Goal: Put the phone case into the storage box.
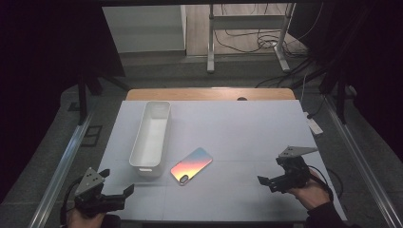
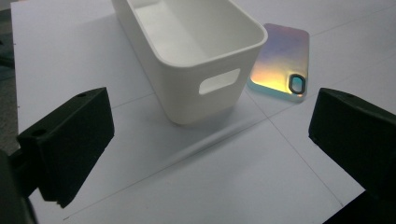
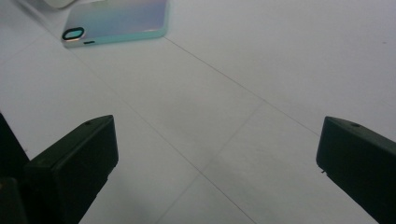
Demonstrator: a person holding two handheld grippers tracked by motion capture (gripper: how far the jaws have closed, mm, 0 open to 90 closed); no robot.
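Nearest, the left gripper (image 1: 116, 183) and right gripper (image 1: 270, 172) hover with jaws spread wide, holding nothing. Farther on, between them, the phone case (image 1: 191, 165) lies flat just beside the white bin (image 1: 151, 137), apart from both grippers.

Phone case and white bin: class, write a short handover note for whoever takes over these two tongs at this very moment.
Left tongs: open, holding nothing, at the near left corner of the table, aimed at the bin's near end.
Right tongs: open, holding nothing, at the near right, apart from everything.
White bin: upright and empty, left of centre, handle slot facing the person.
Phone case: flat on the table, just right of the bin's near end, camera cutout toward the person.
Done: nothing gripped so far.
Left: probably grip the case and place it in the bin.
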